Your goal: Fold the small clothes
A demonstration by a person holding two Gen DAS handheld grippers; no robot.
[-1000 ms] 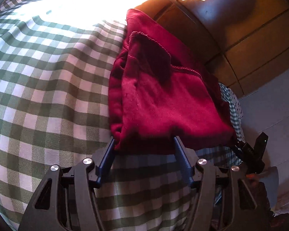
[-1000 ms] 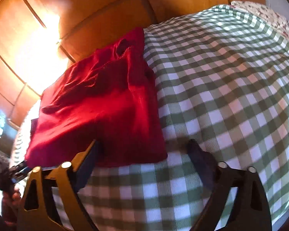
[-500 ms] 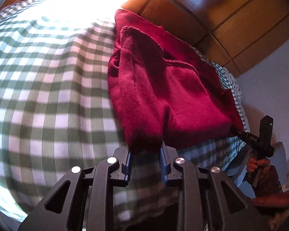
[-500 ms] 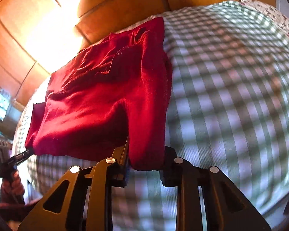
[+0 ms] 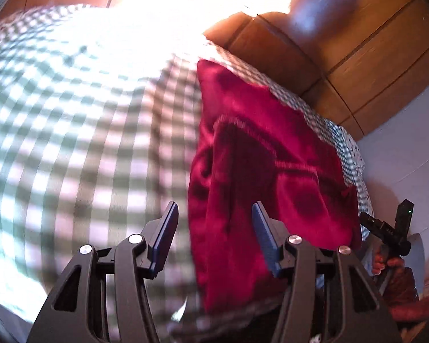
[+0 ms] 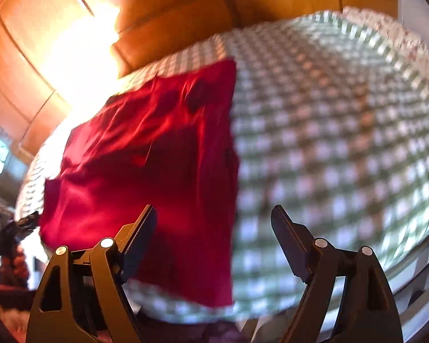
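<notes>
A dark red garment (image 5: 260, 171) lies on the green-and-white checked cloth (image 5: 71, 143); it also shows in the right wrist view (image 6: 157, 165). My left gripper (image 5: 214, 228) is open, raised above the garment's near left edge, holding nothing. My right gripper (image 6: 214, 234) is open above the garment's near right edge, holding nothing. Both views are motion-blurred. The right gripper (image 5: 386, 228) also shows at the garment's far corner in the left wrist view. The left gripper (image 6: 14, 225) shows at the left edge of the right wrist view.
Wooden panelling (image 5: 357, 57) stands behind the checked surface, with strong glare (image 5: 186, 5) on it. A grey wall (image 5: 409, 148) lies to the right. The checked cloth (image 6: 329, 143) stretches wide to the right of the garment.
Both grippers closed on the garment's near edge half a second ago. Now both have opened, let it go and pulled back; the garment sits nearer the front edge.
</notes>
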